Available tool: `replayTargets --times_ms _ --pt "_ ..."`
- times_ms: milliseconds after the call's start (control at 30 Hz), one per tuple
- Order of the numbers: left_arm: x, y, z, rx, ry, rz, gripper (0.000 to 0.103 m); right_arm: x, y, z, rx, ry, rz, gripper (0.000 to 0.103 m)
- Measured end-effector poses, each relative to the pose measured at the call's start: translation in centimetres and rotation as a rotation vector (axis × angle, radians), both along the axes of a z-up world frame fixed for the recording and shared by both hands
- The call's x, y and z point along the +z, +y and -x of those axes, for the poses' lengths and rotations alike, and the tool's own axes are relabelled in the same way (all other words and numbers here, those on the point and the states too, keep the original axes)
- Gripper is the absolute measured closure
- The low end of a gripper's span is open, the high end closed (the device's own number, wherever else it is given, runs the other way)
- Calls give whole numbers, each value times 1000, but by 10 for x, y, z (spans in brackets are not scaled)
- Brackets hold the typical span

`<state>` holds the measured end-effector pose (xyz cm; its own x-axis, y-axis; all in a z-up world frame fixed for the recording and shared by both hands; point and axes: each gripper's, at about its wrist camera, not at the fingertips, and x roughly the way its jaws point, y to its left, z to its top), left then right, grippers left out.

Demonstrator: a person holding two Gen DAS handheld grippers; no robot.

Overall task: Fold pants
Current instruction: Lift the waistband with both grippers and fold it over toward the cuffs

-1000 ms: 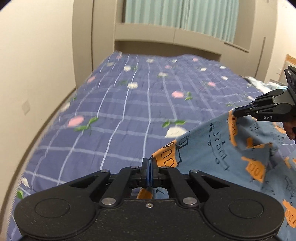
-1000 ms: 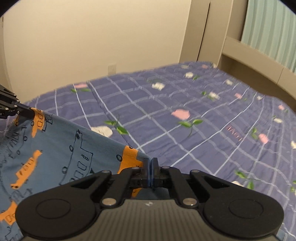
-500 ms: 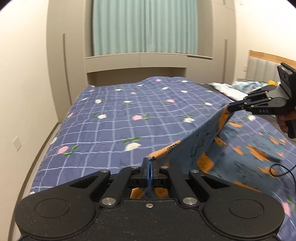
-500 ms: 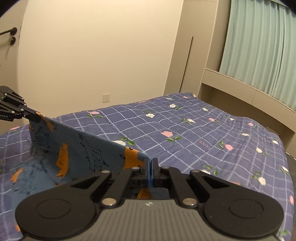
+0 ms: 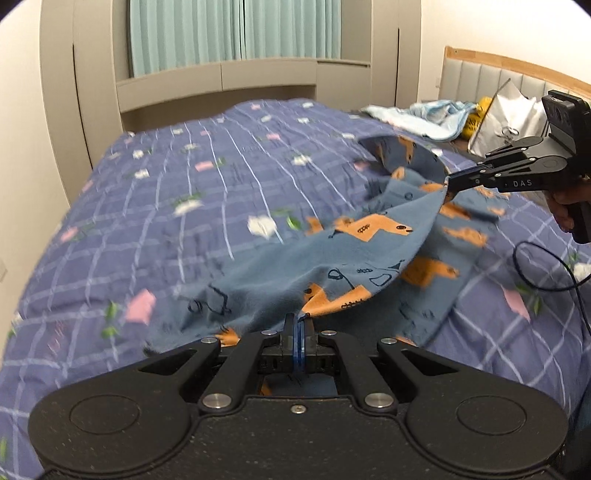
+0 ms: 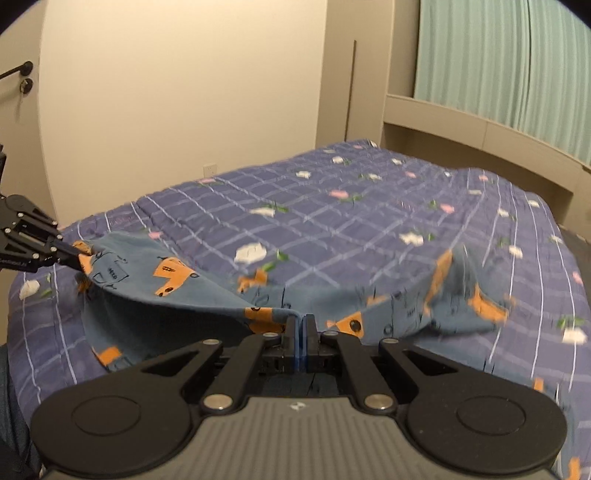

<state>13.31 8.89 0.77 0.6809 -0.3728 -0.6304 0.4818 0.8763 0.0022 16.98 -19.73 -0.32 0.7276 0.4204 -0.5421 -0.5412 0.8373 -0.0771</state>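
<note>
Pants (image 5: 369, 266) of blue cloth with orange print hang just above the bed (image 5: 184, 221), pinched at one edge in the closed jaws of the left gripper (image 5: 298, 332) and at another in those of the right gripper (image 6: 300, 334). Beyond the bed hangs a green curtain (image 5: 221, 33).

Your left wrist view looks out low over its own tool (image 5: 298, 325) across the bed (image 5: 177, 206), facing the curtain (image 5: 229, 33) at 12 o'clock; your right tool (image 5: 448, 183) enters at 3 o'clock. Your right wrist view sits just as close behind its tool (image 6: 300, 325), facing the wall (image 6: 177, 92); your left tool (image 6: 75, 258) shows at 9 o'clock; both views share the bed and the pants (image 5: 369, 236) strung between.
</note>
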Motion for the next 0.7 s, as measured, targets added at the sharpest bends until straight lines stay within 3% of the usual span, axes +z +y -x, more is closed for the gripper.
replayTargets --times_ms 400,700 --pt "-20 -6 18 -15 40 -63 103 -13 -3 28 18 26 50 101" --pt "-39 -11 19 10 92 -81 100 -45 5 30 28 100 105 102"
